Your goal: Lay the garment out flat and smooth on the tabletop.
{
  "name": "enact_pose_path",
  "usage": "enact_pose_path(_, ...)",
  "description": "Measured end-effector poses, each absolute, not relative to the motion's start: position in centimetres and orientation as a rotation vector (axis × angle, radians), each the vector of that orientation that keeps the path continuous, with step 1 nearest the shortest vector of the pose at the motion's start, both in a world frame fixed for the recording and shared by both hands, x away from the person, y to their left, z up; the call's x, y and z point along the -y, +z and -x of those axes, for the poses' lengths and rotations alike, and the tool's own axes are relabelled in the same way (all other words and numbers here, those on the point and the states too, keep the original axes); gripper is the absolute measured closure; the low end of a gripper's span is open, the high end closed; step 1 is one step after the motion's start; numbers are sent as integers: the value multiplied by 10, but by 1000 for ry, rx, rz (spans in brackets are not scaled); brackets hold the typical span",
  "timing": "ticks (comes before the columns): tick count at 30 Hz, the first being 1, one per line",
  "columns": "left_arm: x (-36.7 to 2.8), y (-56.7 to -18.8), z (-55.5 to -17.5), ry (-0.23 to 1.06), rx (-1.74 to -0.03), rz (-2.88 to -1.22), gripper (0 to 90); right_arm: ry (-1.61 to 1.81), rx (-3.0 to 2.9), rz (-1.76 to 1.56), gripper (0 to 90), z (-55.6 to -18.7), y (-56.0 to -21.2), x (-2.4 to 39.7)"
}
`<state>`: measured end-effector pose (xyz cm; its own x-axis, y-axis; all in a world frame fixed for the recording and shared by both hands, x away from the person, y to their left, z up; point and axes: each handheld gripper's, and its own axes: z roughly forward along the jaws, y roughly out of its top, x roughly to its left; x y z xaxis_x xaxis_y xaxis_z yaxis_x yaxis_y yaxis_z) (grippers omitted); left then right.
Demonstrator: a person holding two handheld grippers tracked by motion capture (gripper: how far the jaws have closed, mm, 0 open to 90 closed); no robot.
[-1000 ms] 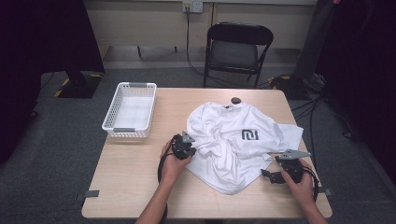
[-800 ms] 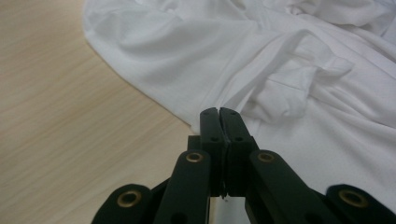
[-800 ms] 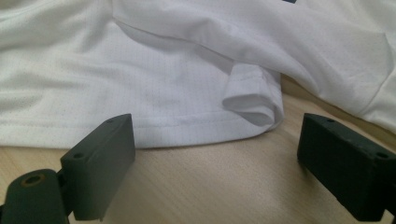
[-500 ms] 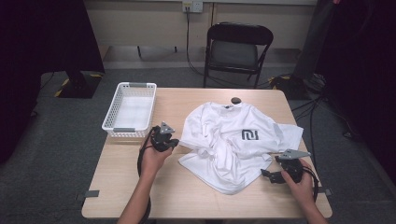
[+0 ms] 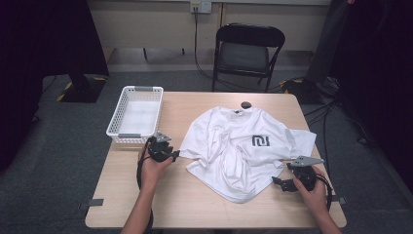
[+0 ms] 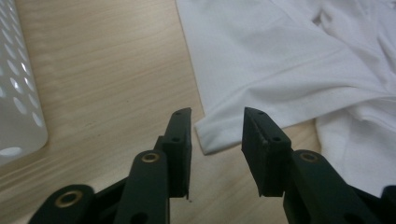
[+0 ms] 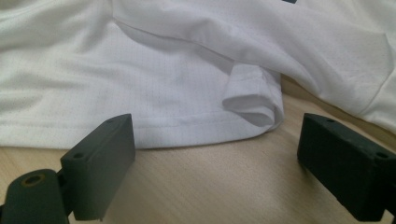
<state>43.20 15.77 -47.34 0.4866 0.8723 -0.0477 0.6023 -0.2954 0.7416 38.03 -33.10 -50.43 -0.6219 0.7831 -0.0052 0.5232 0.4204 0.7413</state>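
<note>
A white T-shirt (image 5: 229, 141) with a dark logo (image 5: 261, 140) lies crumpled across the middle of the wooden table (image 5: 146, 195). My left gripper (image 5: 175, 155) sits at the shirt's left sleeve, near the basket. Its jaws have just been opening, and in the left gripper view (image 6: 215, 121) the sleeve's hem corner (image 6: 210, 137) lies loose between the parted pads. My right gripper (image 5: 285, 175) rests at the shirt's lower right hem. In the right gripper view (image 7: 215, 154) its jaws stand wide open just short of the hem (image 7: 187, 126), where a folded corner (image 7: 252, 100) curls up.
A white perforated basket (image 5: 119, 119) stands empty at the table's left, close behind my left hand. A small black object (image 5: 246, 104) lies by the shirt's collar at the far edge. A black folding chair (image 5: 248, 48) stands beyond the table.
My left hand has moved left towards the basket, drawing the sleeve out flat, and its jaws have parted off the cloth. The right hand has stayed put.
</note>
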Motion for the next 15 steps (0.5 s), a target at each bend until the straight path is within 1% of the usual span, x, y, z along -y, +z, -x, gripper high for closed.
enact_pose_path(2, -154, -478, -436, 492, -1247, -2004, 565, 1030, -2329, -1121, 103, -380, -504, 331)
enact_pose_path(4, -152, -483, -439, 500, -1282, -1999, 560, 1030, -2329, -1122, 103, -380, -504, 331)
enact_pose_path(6, -148, -489, -439, 471, -1314, -1990, 561, 1030, -2329, -1121, 103, -380, -504, 331)
enact_pose_path(7, -146, -490, -439, 489, -1300, -1997, 564, 1030, -2329, -1121, 103, -380, -504, 331)
enact_pose_path(9, -143, -489, -437, 503, -1285, -2034, 620, 1030, -2329, -1121, 103, -380, -504, 331)
enact_pose_path(13, -135, -486, -434, 491, -1187, -2123, 857, 1030, -2329, -1121, 103, -380, -504, 331)
enact_pose_path(15, -135, -484, -435, 469, -1194, -2133, 877, 1030, -2329, -1121, 103, -380, -504, 331)
